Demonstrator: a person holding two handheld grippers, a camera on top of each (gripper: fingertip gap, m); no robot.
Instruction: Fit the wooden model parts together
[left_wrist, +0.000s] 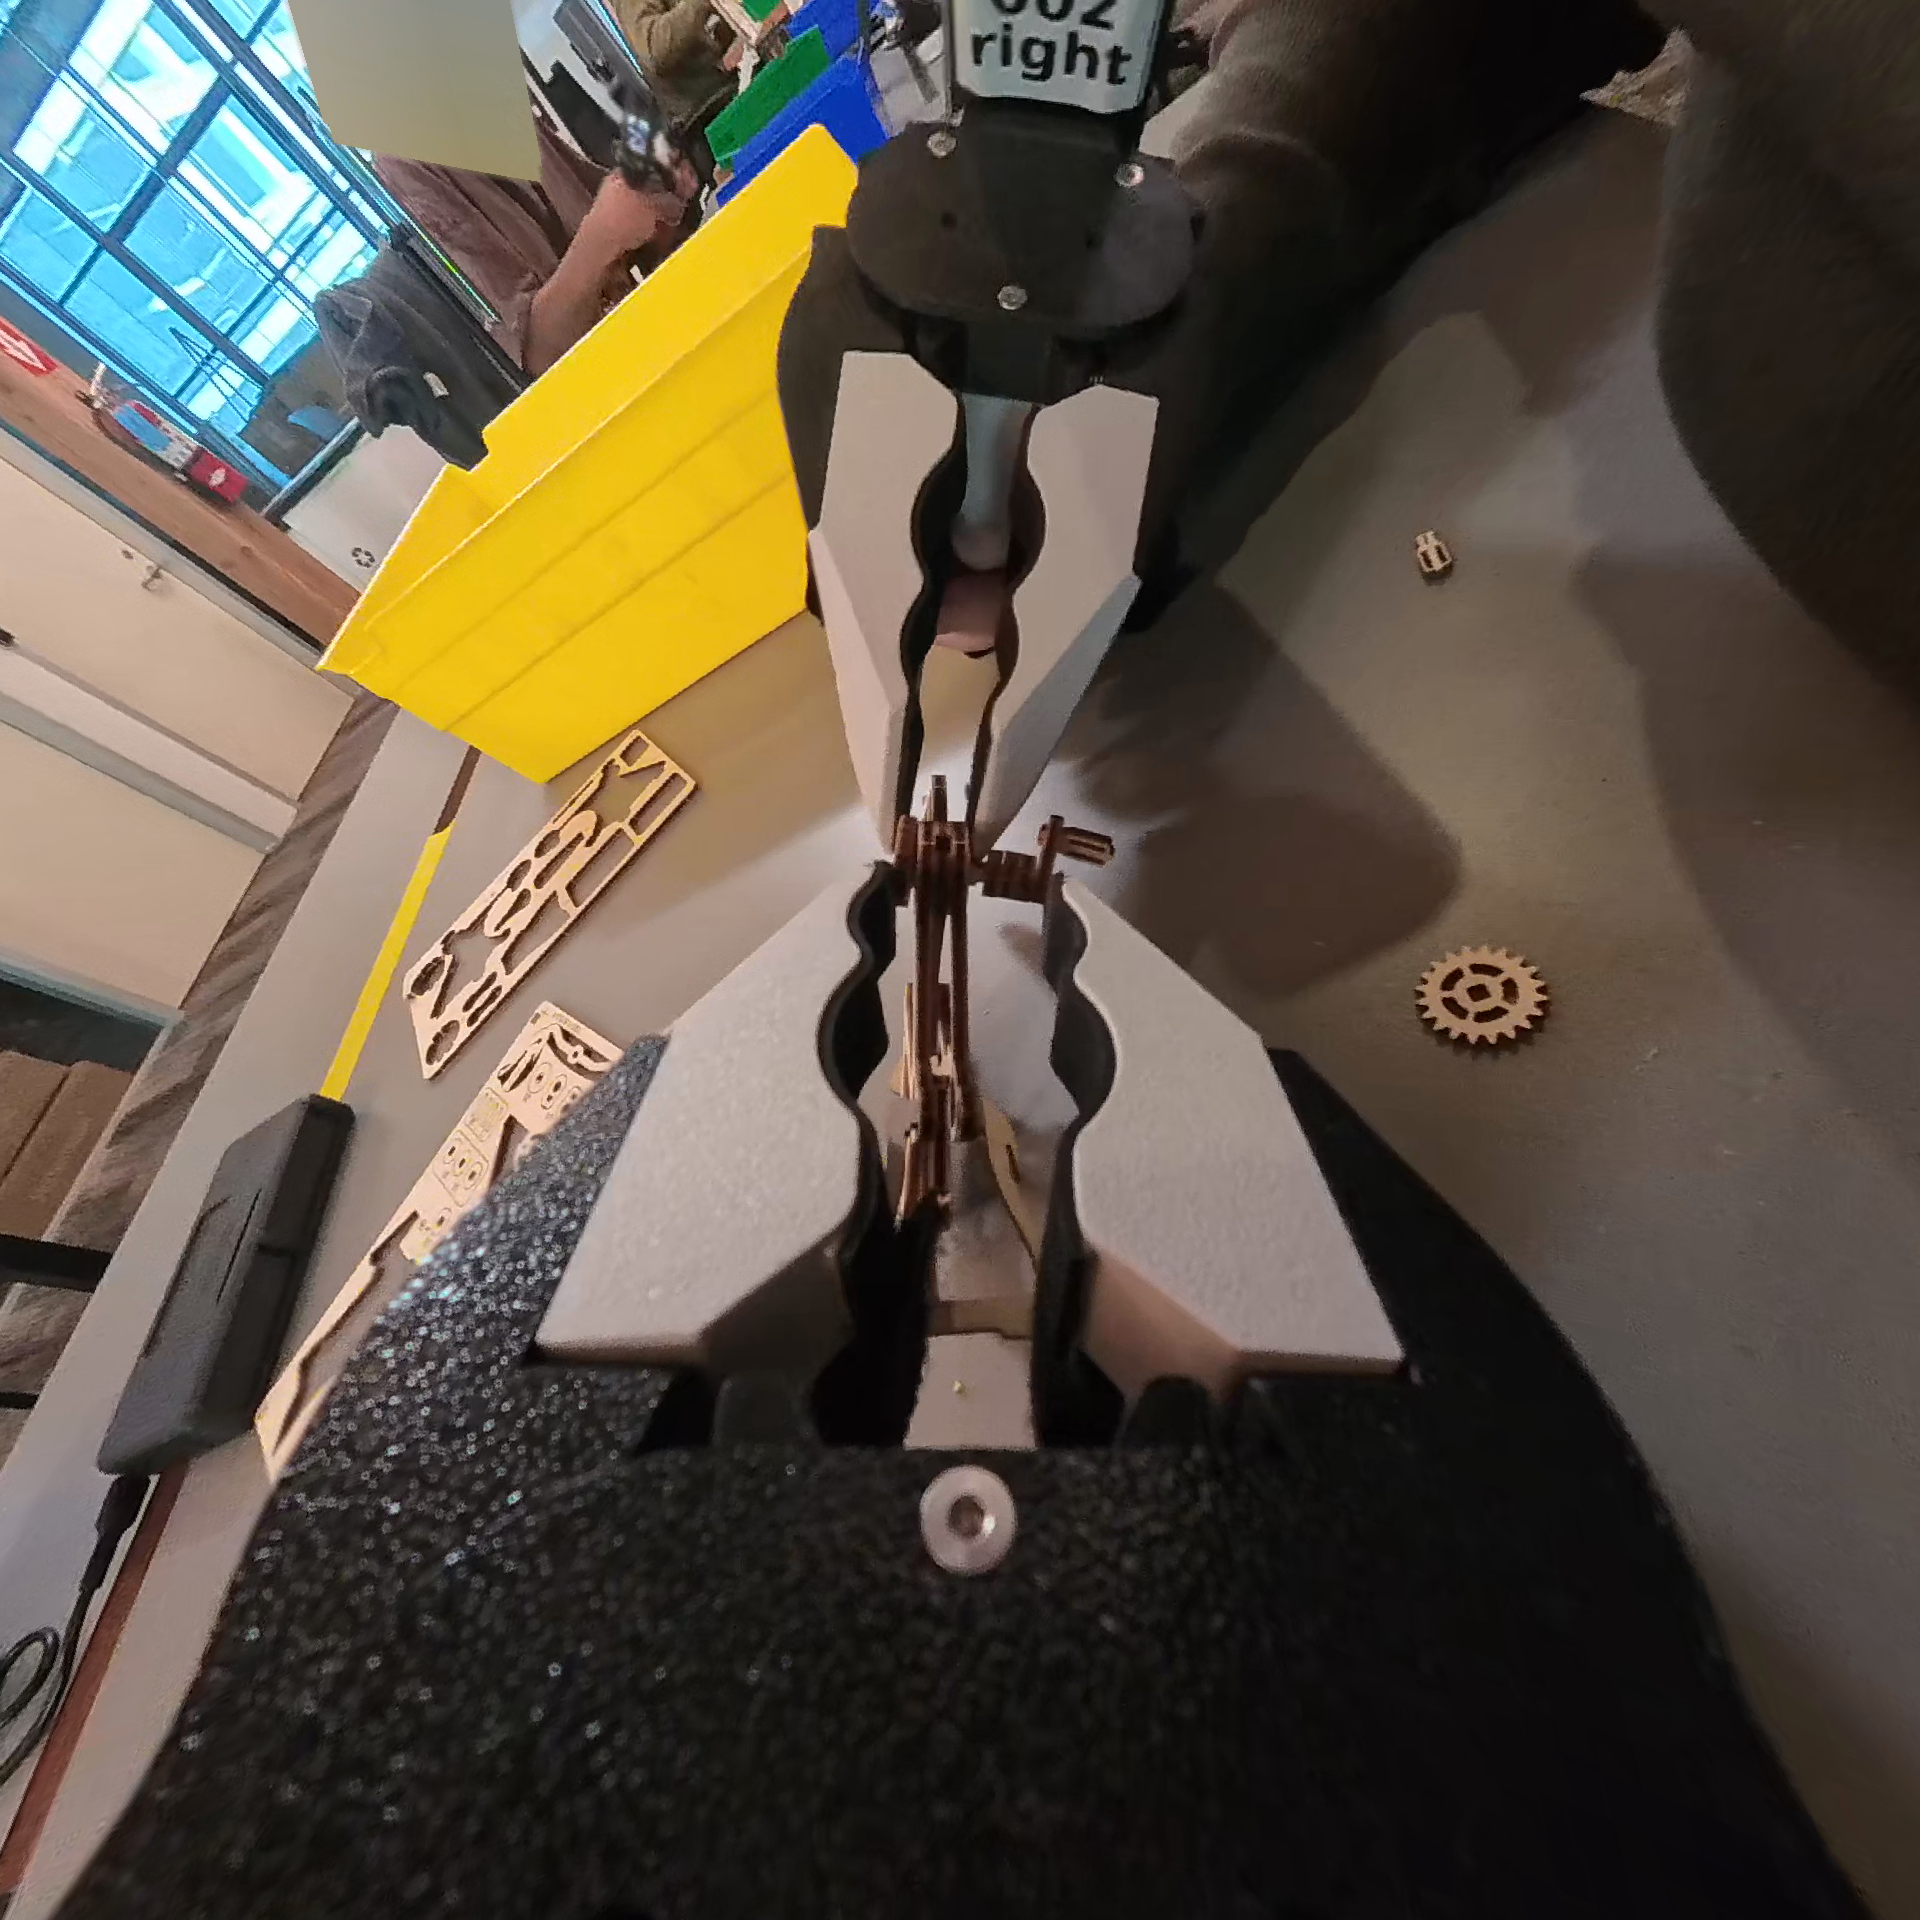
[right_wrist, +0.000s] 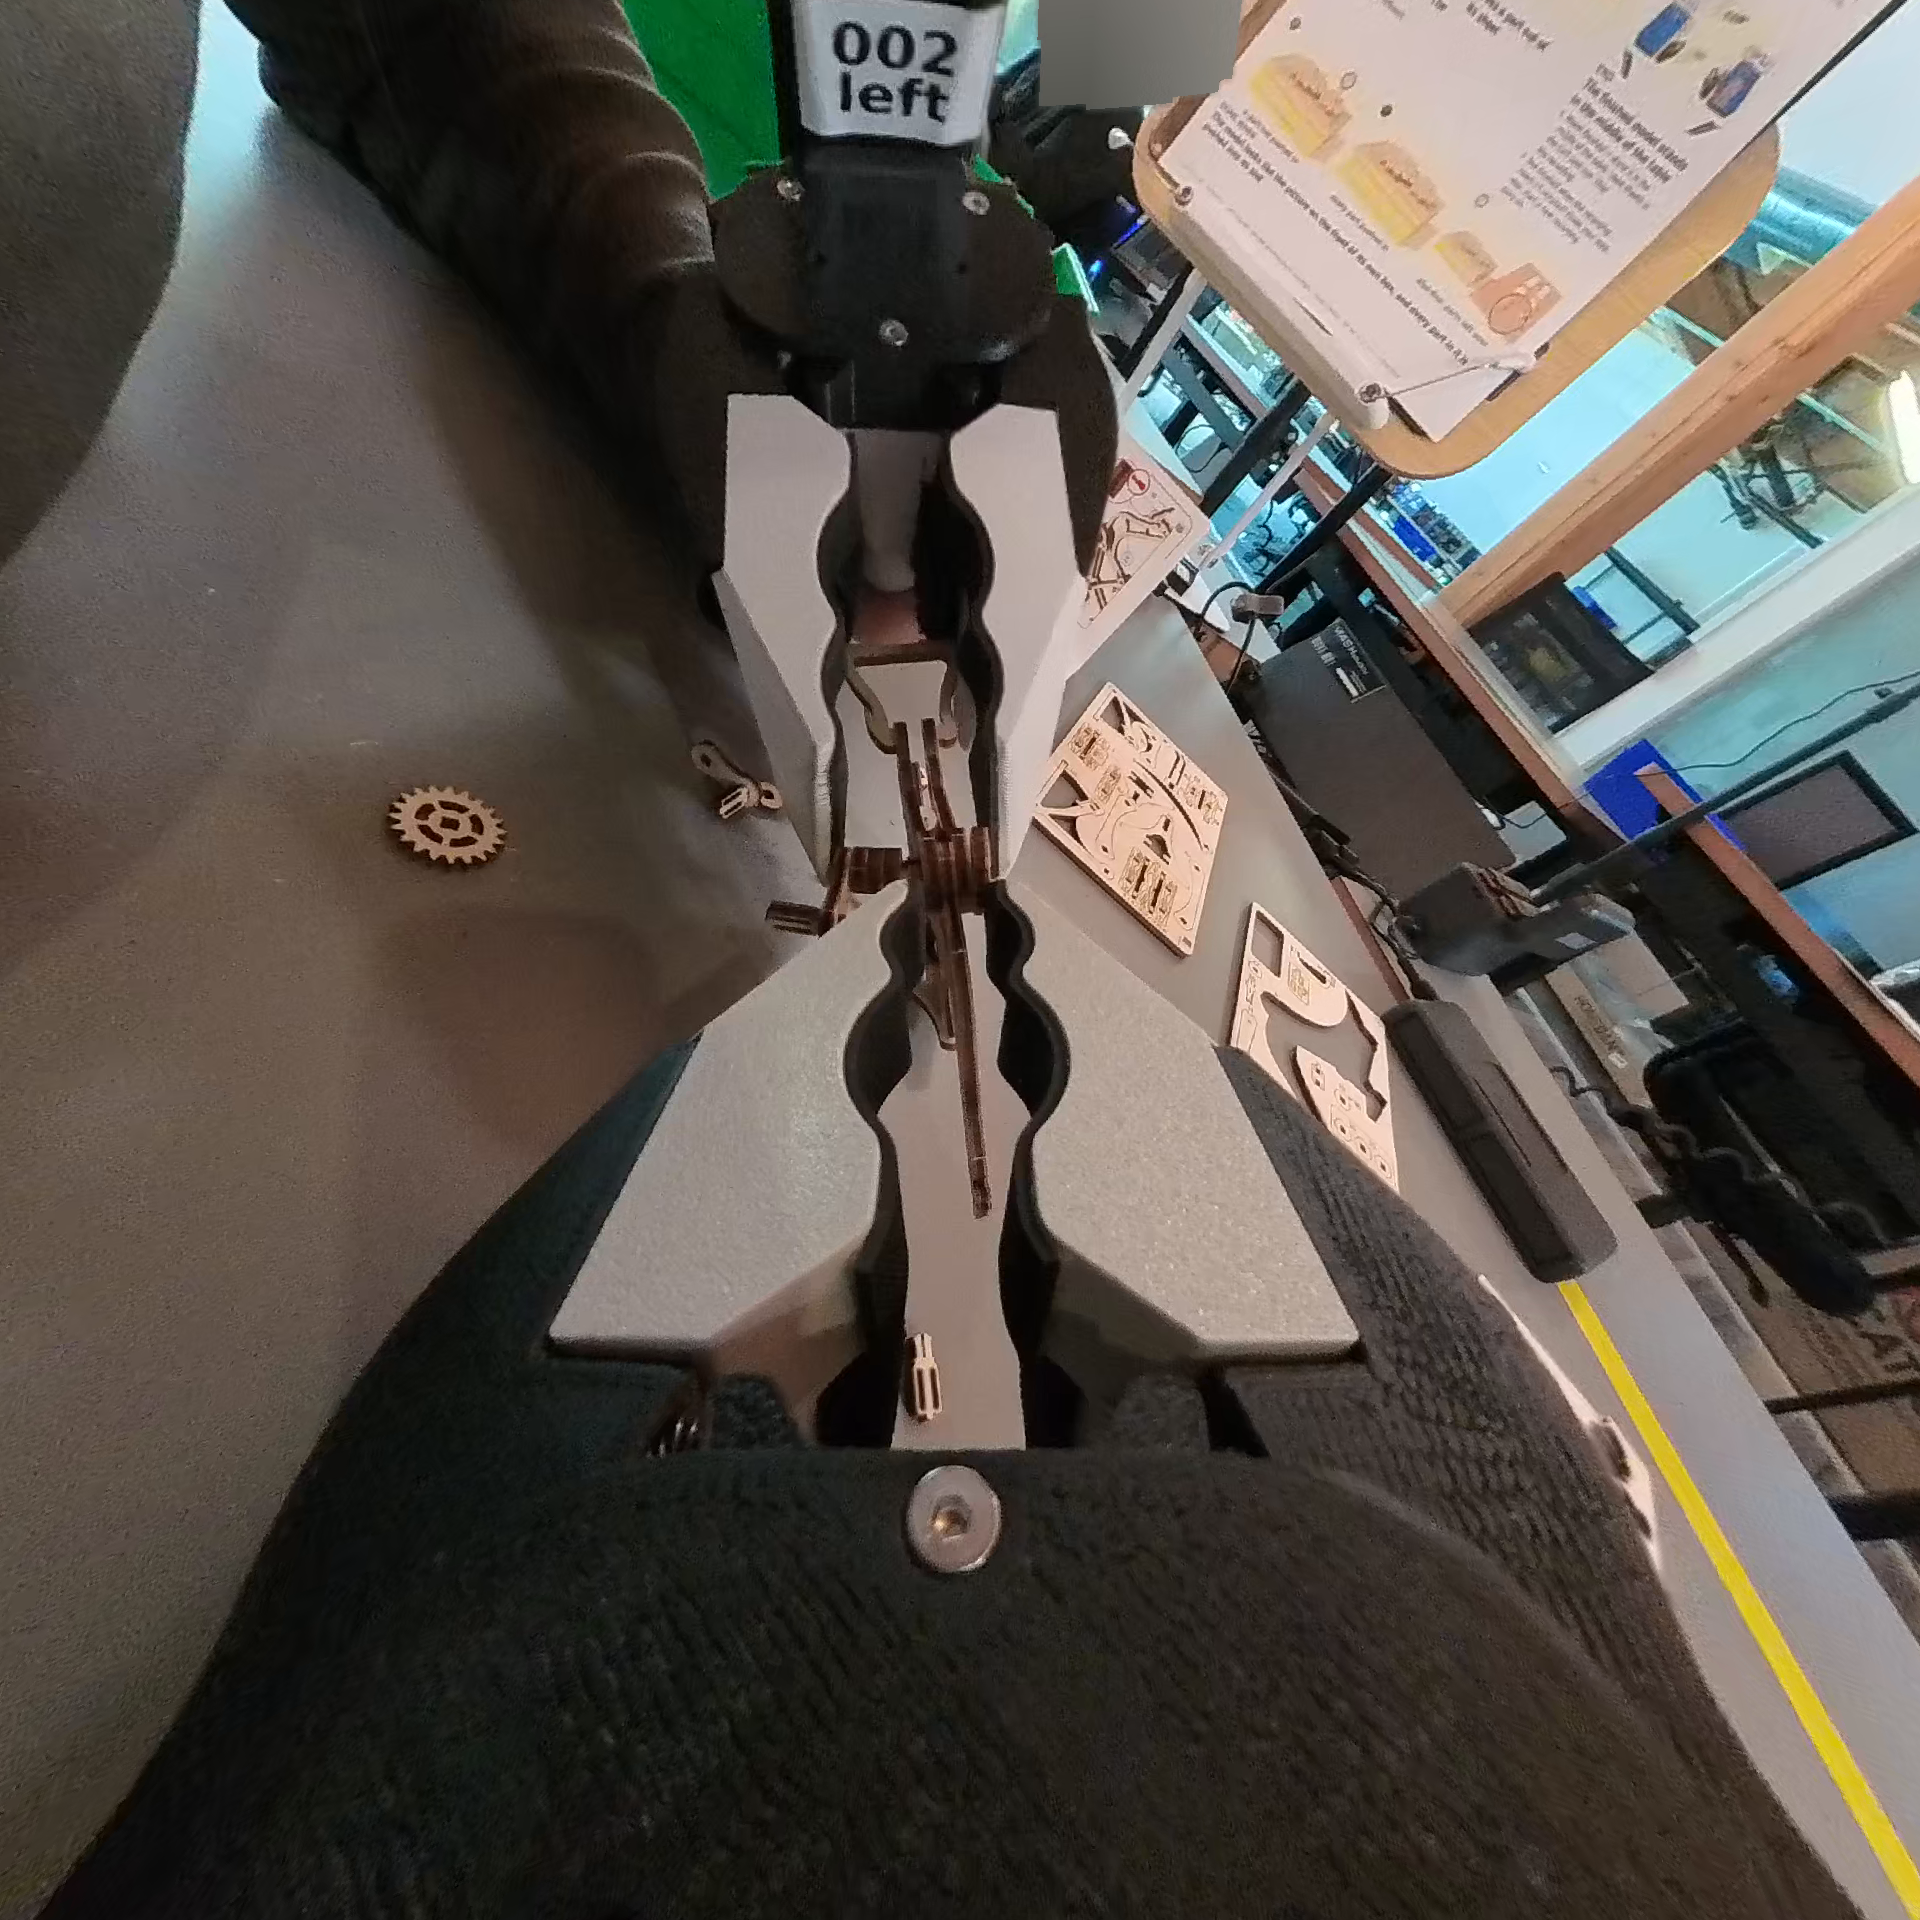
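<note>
My left gripper (left_wrist: 971, 899) is shut on a dark-edged wooden model assembly (left_wrist: 940, 997), gripping a wider tan plate of it between the fingers. A small crank part (left_wrist: 1044, 857) sticks out at the fingertips. My right gripper (right_wrist: 951, 914) faces it tip to tip and is shut on a thin flat wooden part (right_wrist: 961, 1039) that meets the assembly (right_wrist: 940, 862) at a toothed hub. The right gripper (left_wrist: 940, 800) shows at the top of the left wrist view. The left gripper (right_wrist: 914, 831) shows at the top of the right wrist view.
On the grey table lie a loose wooden gear (left_wrist: 1481, 994) (right_wrist: 447, 826), a small peg (right_wrist: 920, 1377), small pieces (right_wrist: 738, 784) and punched-out wooden sheets (left_wrist: 551, 904) (right_wrist: 1138, 821). A yellow bin (left_wrist: 613, 540), a black box (right_wrist: 1496, 1132) and an instruction board (right_wrist: 1455, 187) stand around. Both grippers' tips are close together, under 4 cm apart.
</note>
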